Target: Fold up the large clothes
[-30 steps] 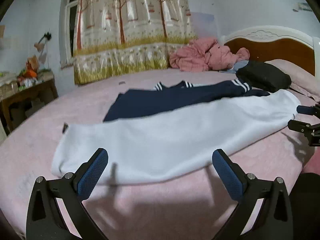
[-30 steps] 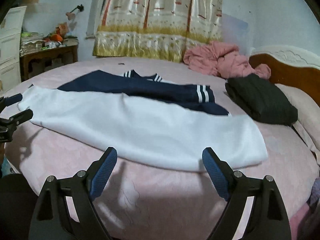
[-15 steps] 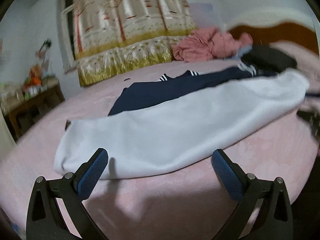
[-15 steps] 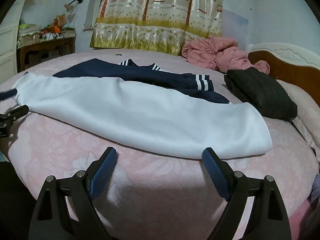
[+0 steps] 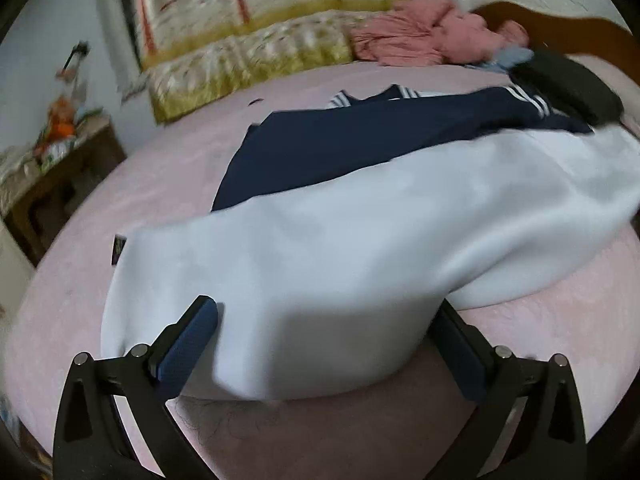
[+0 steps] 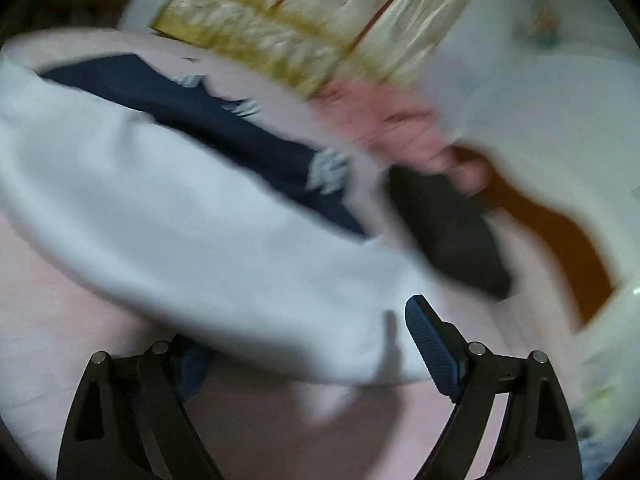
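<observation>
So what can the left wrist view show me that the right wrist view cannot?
Only the left wrist view shows the wooden side table and a small dark tag beside the white garment. Only the right wrist view, heavily blurred, shows more of the brown headboard. Both show the white garment, navy garment, pink bundle, black pile and curtain.

- Your left wrist view sits low and close over the near edge of the white garment (image 5: 360,248), facing across the bed (image 5: 168,168) toward the curtain (image 5: 248,56).
- Your right wrist view, tilted and blurred, looks over the same garment (image 6: 180,216) toward the headboard (image 6: 560,224).
</observation>
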A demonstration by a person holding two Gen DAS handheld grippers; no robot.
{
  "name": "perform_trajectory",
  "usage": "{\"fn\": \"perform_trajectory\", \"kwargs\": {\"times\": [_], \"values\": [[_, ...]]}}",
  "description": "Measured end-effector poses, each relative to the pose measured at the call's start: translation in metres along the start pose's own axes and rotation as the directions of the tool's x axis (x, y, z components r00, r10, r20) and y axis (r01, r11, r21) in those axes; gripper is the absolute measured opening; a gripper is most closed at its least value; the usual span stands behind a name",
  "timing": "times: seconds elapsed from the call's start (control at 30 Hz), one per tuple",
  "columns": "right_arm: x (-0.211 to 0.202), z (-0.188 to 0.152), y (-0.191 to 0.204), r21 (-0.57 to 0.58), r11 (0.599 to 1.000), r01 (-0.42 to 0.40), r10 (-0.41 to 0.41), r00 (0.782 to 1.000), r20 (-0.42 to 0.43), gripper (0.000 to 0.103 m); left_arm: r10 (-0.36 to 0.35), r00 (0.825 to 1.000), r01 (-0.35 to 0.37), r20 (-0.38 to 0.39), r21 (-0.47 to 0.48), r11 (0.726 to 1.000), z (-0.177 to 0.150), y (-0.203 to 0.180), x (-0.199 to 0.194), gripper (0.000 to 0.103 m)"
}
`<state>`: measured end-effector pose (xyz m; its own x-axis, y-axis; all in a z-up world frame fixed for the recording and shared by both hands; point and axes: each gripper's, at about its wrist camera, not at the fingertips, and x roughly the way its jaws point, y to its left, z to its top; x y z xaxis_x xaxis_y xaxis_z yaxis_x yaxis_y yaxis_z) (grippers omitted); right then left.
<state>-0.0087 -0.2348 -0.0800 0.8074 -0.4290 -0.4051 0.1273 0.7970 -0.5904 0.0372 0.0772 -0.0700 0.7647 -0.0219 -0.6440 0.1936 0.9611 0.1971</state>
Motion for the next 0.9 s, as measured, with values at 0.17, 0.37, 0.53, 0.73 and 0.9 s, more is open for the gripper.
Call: {"fn": "perform_trajectory", "kwargs": {"times": [0.17, 0.37, 0.53, 0.73, 0.9], "values": [[0.0, -0.01, -0.016, 0.098, 0.989, -0.111, 0.111, 0.994, 0.015, 0.075, 0.078, 0.995, -0.085, 0.068, 0.103, 0.991, -0.019, -0.012, -0.018, 0.103], [-0.013, -0.02, -0.012, 0.107, 0.986, -0.131, 0.132, 0.991, -0.007, 0.064, -0.063, 0.998, 0.063, -0.004, -0.037, 0.997, -0.035, 0.023, -0.036, 0.101], [-0.033, -0.03, -0.037, 0.335, 0.873, -0.355, 0.366, 0.93, 0.033, 0.064, -0.308, 0.951, 0.295, 0.041, -0.43, 0.853, -0.052, 0.054, -0.035, 0.099], [-0.017, -0.054, -0.053, 0.601, 0.56, -0.57, 0.628, 0.765, 0.141, 0.064, -0.308, 0.94, 0.327, 0.147, -0.641, 0.694, -0.047, 0.061, -0.029, 0.097], [0.006, -0.058, -0.051, 0.694, 0.495, -0.523, 0.609, 0.779, 0.153, 0.065, -0.269, 0.958, 0.273, 0.101, -0.613, 0.742, -0.028, 0.04, -0.017, 0.084]]}}
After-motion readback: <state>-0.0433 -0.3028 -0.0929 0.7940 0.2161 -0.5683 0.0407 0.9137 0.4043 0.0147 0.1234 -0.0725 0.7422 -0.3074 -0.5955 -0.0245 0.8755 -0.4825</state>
